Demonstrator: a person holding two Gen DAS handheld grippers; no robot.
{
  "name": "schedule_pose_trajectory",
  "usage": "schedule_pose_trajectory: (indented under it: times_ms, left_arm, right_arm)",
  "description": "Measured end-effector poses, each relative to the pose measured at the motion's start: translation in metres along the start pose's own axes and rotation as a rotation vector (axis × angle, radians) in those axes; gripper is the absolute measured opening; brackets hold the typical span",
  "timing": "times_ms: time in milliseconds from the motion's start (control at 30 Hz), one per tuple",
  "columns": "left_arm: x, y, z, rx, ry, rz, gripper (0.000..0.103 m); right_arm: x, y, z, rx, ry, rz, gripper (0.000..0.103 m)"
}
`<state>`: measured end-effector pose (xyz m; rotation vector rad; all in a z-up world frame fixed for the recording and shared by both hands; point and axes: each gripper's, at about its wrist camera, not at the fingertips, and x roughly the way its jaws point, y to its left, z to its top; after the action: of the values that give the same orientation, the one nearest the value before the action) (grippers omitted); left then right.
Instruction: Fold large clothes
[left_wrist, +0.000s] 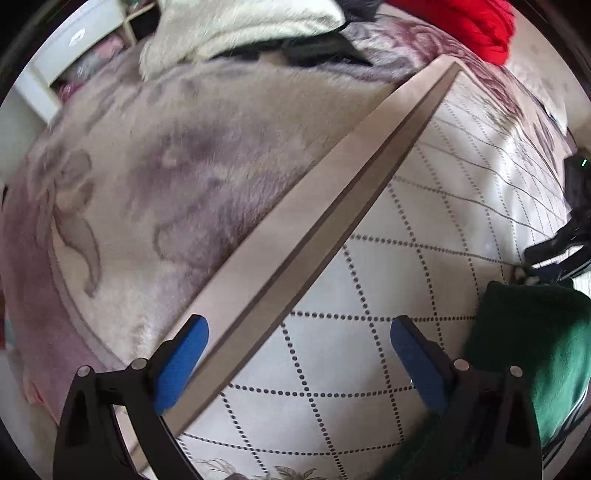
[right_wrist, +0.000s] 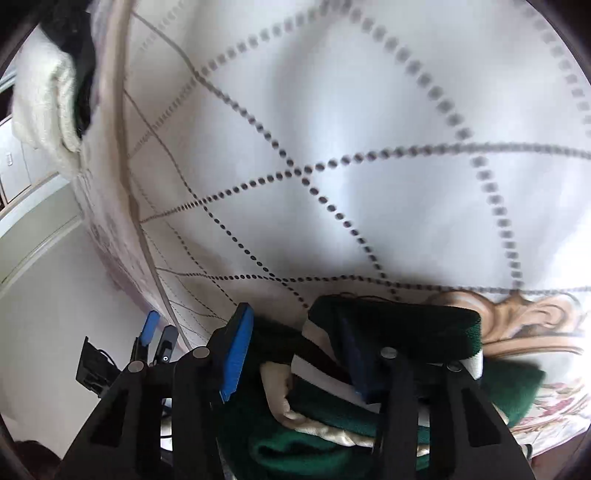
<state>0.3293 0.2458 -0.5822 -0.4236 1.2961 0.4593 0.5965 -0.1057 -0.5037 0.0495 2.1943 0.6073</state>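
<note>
A dark green garment with white stripes and a cream lining lies bunched on the white quilt. My right gripper has this bundle between its blue pads; cloth fills the gap and a green band drapes over the right finger. In the left wrist view the same green garment shows at the lower right, just outside my left gripper's right finger. That gripper points steeply down over the quilt, open, with nothing between its pads. It also appears small at the lower left of the right wrist view, as the left gripper.
A fuzzy mauve blanket with a beige border band covers the bed's left half, the dotted quilt the right. A cream fleece and a red cloth lie at the far end. White cabinets stand beside the bed.
</note>
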Motion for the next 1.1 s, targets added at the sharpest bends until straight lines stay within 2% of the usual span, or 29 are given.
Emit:
schedule_pose_trajectory:
  times_ms: [33,67,100,167,200,267,333,367,400,467,500,533,600,667,733,767,867,900,967,1033,1100]
  left_arm:
    - [-0.005,-0.003,0.003,0.023,-0.008,0.007,0.102]
    - [-0.009,-0.007,0.006,0.043,-0.008,0.004,0.102]
    - [-0.014,-0.010,0.008,0.059,-0.006,-0.007,0.102]
    - [-0.025,-0.015,0.012,0.088,-0.007,-0.053,0.102]
    - [-0.036,-0.017,0.014,0.101,-0.014,-0.100,0.102]
    - [-0.064,-0.016,0.016,0.095,-0.021,-0.250,0.102]
    - [-0.090,-0.008,0.013,0.053,-0.020,-0.401,0.102]
    - [-0.107,-0.001,0.011,0.019,-0.019,-0.513,0.102]
    - [-0.121,0.002,0.008,0.000,-0.022,-0.583,0.102]
    - [-0.152,0.010,-0.002,-0.035,-0.043,-0.677,0.102]
    - [-0.165,0.008,-0.006,-0.040,-0.056,-0.663,0.102]
    - [-0.179,0.007,-0.014,-0.033,-0.086,-0.619,0.102]
    - [-0.200,-0.002,-0.034,0.014,-0.155,-0.455,0.102]
    - [-0.207,-0.020,-0.062,0.090,-0.200,-0.261,0.102]
    - [-0.194,-0.038,-0.088,0.158,-0.190,-0.150,0.102]
    - [-0.181,-0.051,-0.104,0.189,-0.159,-0.099,0.102]
    - [-0.136,-0.085,-0.143,0.256,-0.068,-0.033,0.102]
    - [-0.120,-0.097,-0.155,0.286,-0.044,-0.013,0.102]
    - [-0.097,-0.115,-0.172,0.340,-0.013,0.020,0.102]
    - [-0.073,-0.131,-0.181,0.385,0.025,0.063,0.102]
    - [-0.054,-0.142,-0.186,0.402,0.059,0.075,0.102]
  right_arm:
    - [-0.010,0.003,-0.005,-0.031,-0.025,-0.021,0.061]
    - [-0.022,0.009,-0.014,-0.076,-0.053,-0.050,0.076]
    - [-0.035,0.015,-0.027,-0.125,-0.096,-0.068,0.082]
    - [-0.065,0.018,-0.051,-0.185,-0.173,-0.059,0.082]
    - [-0.078,0.016,-0.069,-0.206,-0.217,-0.052,0.082]
    - [-0.101,0.011,-0.110,-0.251,-0.319,-0.046,0.082]
    - [-0.120,0.001,-0.162,-0.290,-0.442,-0.075,0.082]
    - [-0.127,-0.004,-0.187,-0.308,-0.491,-0.107,0.082]
    - [-0.129,-0.011,-0.216,-0.316,-0.550,-0.163,0.084]
    - [-0.133,-0.037,-0.265,-0.293,-0.603,-0.264,0.093]
    - [-0.134,-0.048,-0.284,-0.268,-0.626,-0.310,0.093]
    - [-0.134,-0.064,-0.313,-0.240,-0.680,-0.371,0.093]
    - [-0.129,-0.090,-0.373,-0.150,-0.758,-0.471,0.093]
    - [-0.106,-0.106,-0.424,-0.036,-0.773,-0.503,0.093]
    - [-0.084,-0.113,-0.460,0.036,-0.768,-0.533,0.093]
    - [-0.070,-0.114,-0.477,0.078,-0.778,-0.550,0.093]
    - [-0.029,-0.117,-0.495,0.179,-0.776,-0.576,0.093]
    - [-0.019,-0.120,-0.494,0.209,-0.763,-0.574,0.093]
    - [-0.003,-0.125,-0.490,0.246,-0.775,-0.508,0.093]
    - [0.003,-0.132,-0.478,0.277,-0.785,-0.388,0.093]
    - [0.009,-0.139,-0.464,0.302,-0.796,-0.273,0.093]
